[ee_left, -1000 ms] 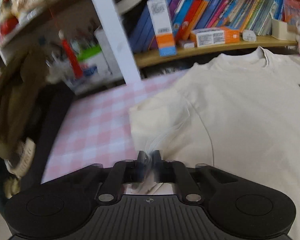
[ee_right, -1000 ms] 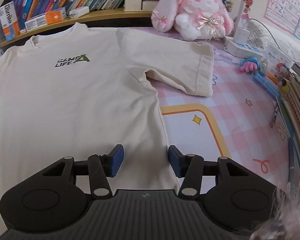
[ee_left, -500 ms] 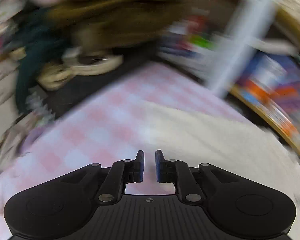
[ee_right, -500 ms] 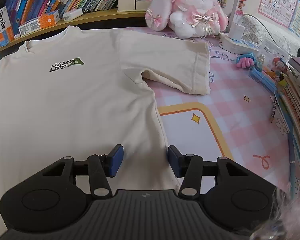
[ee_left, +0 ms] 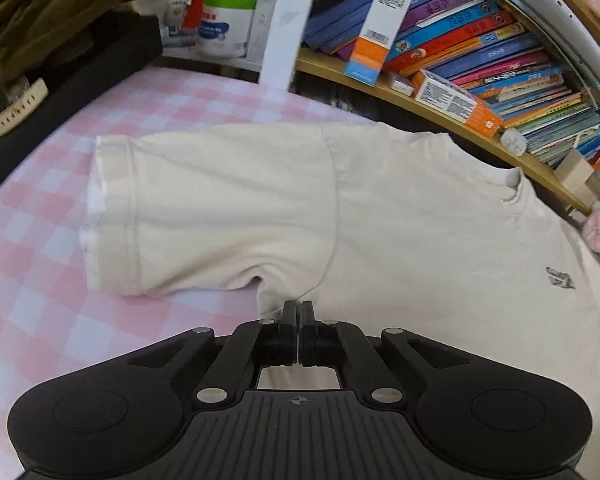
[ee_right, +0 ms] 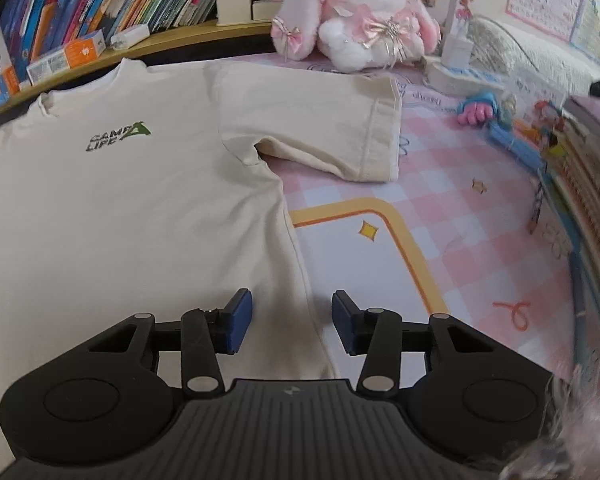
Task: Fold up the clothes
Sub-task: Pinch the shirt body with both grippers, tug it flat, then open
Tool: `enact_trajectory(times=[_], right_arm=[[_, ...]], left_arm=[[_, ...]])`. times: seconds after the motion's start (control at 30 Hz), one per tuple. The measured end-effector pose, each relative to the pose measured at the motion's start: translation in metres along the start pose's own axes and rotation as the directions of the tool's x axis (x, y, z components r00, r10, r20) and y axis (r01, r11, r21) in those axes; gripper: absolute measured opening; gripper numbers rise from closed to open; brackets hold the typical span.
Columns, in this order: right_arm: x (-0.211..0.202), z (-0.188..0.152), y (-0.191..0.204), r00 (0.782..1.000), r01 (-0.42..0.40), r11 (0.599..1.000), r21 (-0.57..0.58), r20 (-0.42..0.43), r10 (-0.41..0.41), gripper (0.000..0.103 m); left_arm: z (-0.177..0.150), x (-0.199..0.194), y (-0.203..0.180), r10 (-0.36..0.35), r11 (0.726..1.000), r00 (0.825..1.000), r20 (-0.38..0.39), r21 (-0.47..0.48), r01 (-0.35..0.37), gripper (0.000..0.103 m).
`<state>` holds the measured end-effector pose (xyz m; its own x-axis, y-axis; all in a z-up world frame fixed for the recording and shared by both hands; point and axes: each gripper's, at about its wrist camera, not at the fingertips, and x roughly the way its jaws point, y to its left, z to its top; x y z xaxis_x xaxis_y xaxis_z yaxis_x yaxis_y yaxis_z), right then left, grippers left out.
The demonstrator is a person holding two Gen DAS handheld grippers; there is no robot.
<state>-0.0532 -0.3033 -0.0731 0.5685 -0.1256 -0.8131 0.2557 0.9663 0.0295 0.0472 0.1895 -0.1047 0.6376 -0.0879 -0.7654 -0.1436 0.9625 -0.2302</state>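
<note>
Right now, bottom centre of the left view, the left gripper (ee_left: 299,312) has jaws pressed together w/ no cloth between them, tips just over the cream T-shirt (ee_left: 420,248) side seam below the armpit. Bottom centre of the right view, the right gripper (ee_right: 292,320) is wide apart, straddling the other side seam, holding nothing. Further up, shirt lies flat, logo up, both sleeves spread on the pink checked mat (ee_right: 440,208). Looks like lining up for a side fold; next needs left jaws parted, then both to pinch the seams. Plush bunny (ee_right: 356,20) sits beyond.
</note>
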Motion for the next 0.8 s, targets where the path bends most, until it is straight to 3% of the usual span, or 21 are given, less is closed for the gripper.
enact_trajectory(times=[0.13, 0.2, 0.6, 0.8], right_arm=[[-0.001, 0.002, 0.012, 0.998, -0.055, 0.998, -0.044, -0.015, 0.054, 0.011], [0.000, 0.003, 0.018, 0.997, -0.078, 0.995, -0.055, -0.022, 0.076, 0.007], [0.007, 0.011, 0.038, 0.995, -0.098, 0.992, -0.085, -0.005, 0.098, 0.004], [0.004, 0.007, 0.033, 0.996, -0.094, 0.991, -0.090, -0.012, 0.093, 0.004]], left_arm=[[0.004, 0.001, 0.007, 0.025, 1.000, 1.000, 0.004, -0.006, -0.025, 0.001], [0.008, 0.003, 0.009, 0.031, 0.999, 0.999, 0.005, -0.003, -0.031, 0.001], [0.028, 0.018, 0.014, 0.069, 0.998, 0.998, 0.012, 0.009, -0.069, 0.001], [0.019, 0.010, 0.012, 0.048, 0.998, 0.999, -0.002, 0.049, -0.048, 0.002]])
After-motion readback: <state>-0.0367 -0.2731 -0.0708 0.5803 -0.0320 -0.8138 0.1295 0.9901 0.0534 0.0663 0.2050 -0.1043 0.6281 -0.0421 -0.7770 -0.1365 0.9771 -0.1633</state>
